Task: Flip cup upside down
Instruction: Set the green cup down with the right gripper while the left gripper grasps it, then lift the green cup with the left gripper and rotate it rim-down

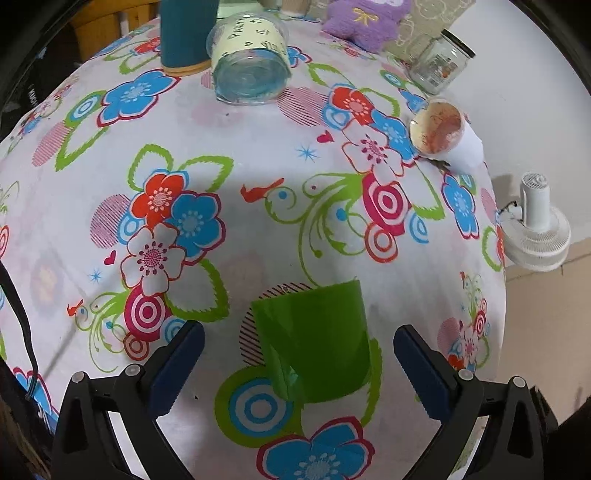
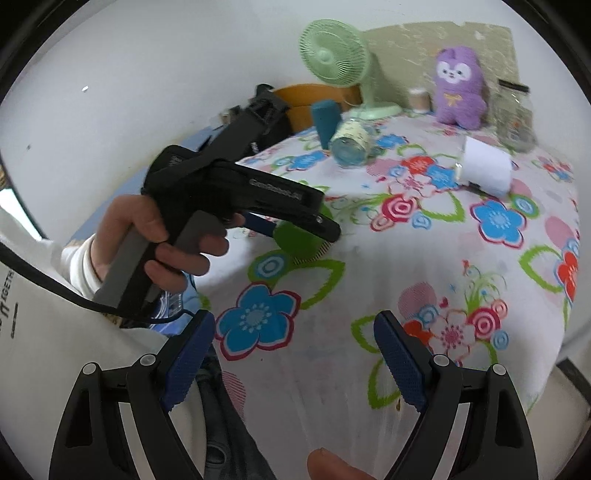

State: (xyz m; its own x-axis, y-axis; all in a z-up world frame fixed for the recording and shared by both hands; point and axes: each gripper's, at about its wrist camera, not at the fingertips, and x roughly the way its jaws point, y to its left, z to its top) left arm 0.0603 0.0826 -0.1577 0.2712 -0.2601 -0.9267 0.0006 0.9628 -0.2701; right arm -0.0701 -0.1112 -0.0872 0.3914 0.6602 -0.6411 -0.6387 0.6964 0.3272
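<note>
A translucent green cup (image 1: 314,343) stands on the flowered tablecloth (image 1: 258,229), its narrower end pointing away from me. My left gripper (image 1: 299,365) is open, with one finger on each side of the cup and not touching it. In the right wrist view the left gripper (image 2: 295,221) is held by a hand and partly hides the green cup (image 2: 299,236). My right gripper (image 2: 293,354) is open and empty, low over the table's near edge.
A glass jar (image 1: 251,70) lies on its side at the back beside a teal cylinder (image 1: 186,33). A white paper cup (image 1: 447,136) lies tipped at the right edge. A small jar (image 1: 439,62), a purple plush (image 1: 365,20) and a green fan (image 2: 336,55) stand behind.
</note>
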